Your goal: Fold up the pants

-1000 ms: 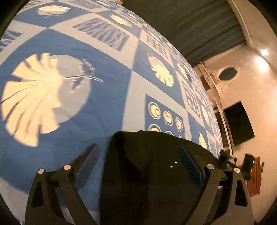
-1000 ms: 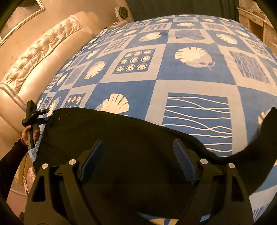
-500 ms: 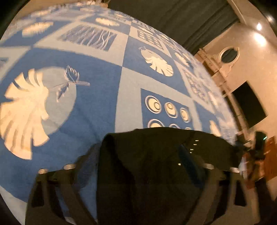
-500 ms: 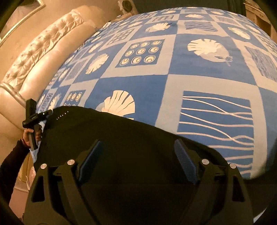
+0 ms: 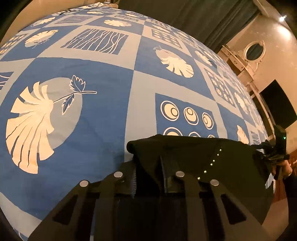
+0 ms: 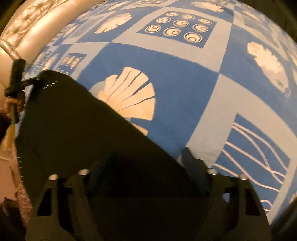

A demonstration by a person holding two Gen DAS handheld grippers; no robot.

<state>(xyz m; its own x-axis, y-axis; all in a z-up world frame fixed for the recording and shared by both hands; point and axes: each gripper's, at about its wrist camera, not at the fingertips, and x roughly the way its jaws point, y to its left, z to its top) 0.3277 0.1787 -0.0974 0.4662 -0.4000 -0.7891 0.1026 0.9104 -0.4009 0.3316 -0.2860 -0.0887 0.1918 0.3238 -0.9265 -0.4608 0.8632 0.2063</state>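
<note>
Pants (image 5: 219,159): black, spread at the near edge of the bed, one corner pinched in the left gripper (image 5: 148,166), whose jaws have just been closing onto it.

Right gripper (image 6: 148,163): jaws part-spread astride the opposite edge, just been closing; whether the pads press yet, cannot tell.

Risk: thin fabric may slip from one pinch when lifted, skewing the fold; the right jaws may catch the bedspread (image 6: 182,77) as well.

Surface: blue-and-pale patchwork bedspread, shell and ring motifs.

Room: tufted headboard (image 6: 37,24), dark curtains (image 5: 194,16), oval wall mirror (image 5: 254,50).
</note>
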